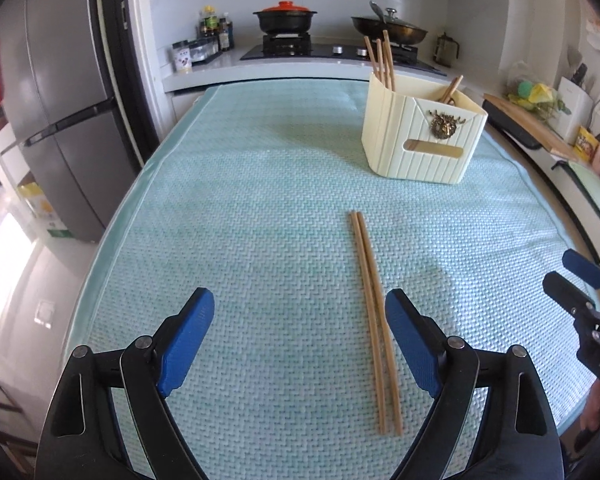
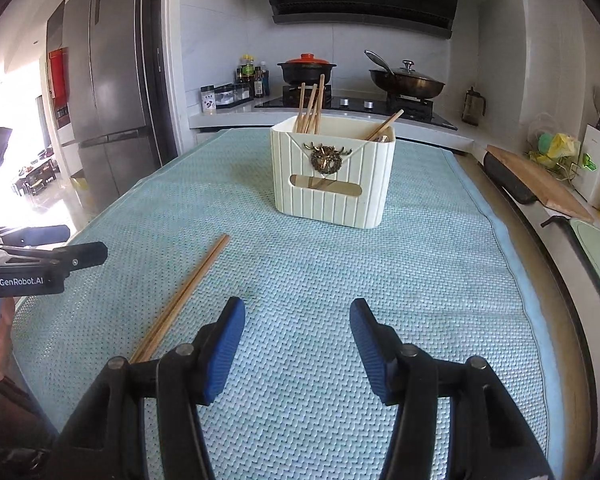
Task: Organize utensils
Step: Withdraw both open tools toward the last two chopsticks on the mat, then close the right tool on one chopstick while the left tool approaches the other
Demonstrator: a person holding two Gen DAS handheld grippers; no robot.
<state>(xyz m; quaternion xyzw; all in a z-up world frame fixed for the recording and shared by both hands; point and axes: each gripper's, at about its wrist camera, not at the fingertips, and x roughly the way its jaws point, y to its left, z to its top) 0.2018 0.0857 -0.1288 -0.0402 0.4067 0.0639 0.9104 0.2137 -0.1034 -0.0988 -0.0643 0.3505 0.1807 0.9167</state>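
Two chopsticks [image 1: 374,320], inside left hand-held gripper [image 1: 300,316]

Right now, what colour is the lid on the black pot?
Orange-red lid; the right wrist view shows it best.

Right gripper [image 2: 297,322] low in the foreground, blue-padded fingers [image 2: 224,350] spread wide over a pale teal woven mat [image 2: 420,300], nothing between them. Pair of wooden chopsticks [image 2: 184,294] lying side by side on the mat, left of the gripper, near ends hidden behind its left finger, far ends angled toward a cream ribbed utensil holder [image 2: 332,184]. Holder upright farther back on the mat, dark wreath ornament on its front, more chopsticks standing inside at the back left and one leaning at the right. Left gripper [image 2: 48,246] at the left edge, fingertips dark and side-on, gap unclear. Beyond, a stove with a red-lidded pot [image 2: 307,67] and a wok [image 2: 406,82].
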